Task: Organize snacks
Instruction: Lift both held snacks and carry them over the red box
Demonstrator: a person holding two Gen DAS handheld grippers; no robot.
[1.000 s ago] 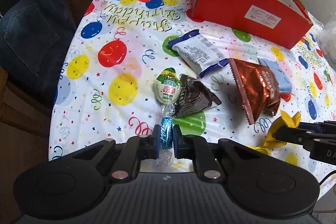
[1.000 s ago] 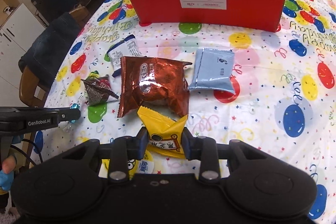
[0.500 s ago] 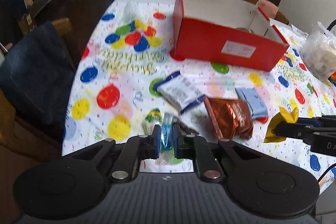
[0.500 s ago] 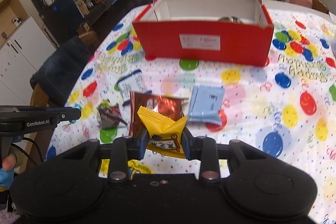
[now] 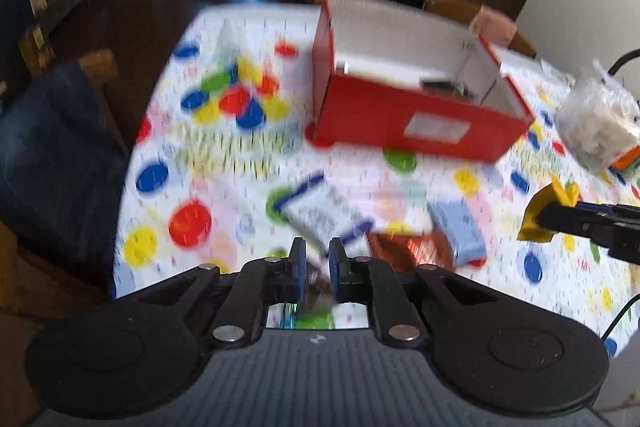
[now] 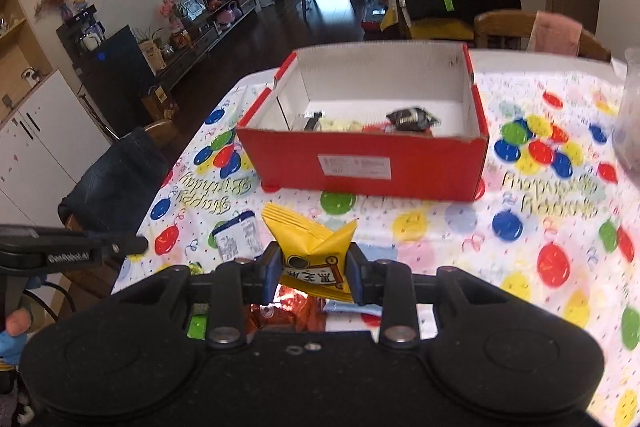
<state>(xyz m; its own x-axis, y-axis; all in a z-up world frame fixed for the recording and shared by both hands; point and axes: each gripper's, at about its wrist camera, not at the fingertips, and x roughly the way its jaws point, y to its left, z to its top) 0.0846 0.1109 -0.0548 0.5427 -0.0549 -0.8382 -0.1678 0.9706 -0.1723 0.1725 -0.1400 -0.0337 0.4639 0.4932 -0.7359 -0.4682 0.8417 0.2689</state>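
Between the right tool's (image 6: 312, 269) clenched fingers, a crinkled yellow snack packet (image 6: 311, 243) with black characters.

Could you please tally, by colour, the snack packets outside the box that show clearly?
yellow packet: 1
white-and-blue packet: 1
light blue packet: 1
copper bag: 1
Total: 4. Anything else near the left fingers is too blurred to count.
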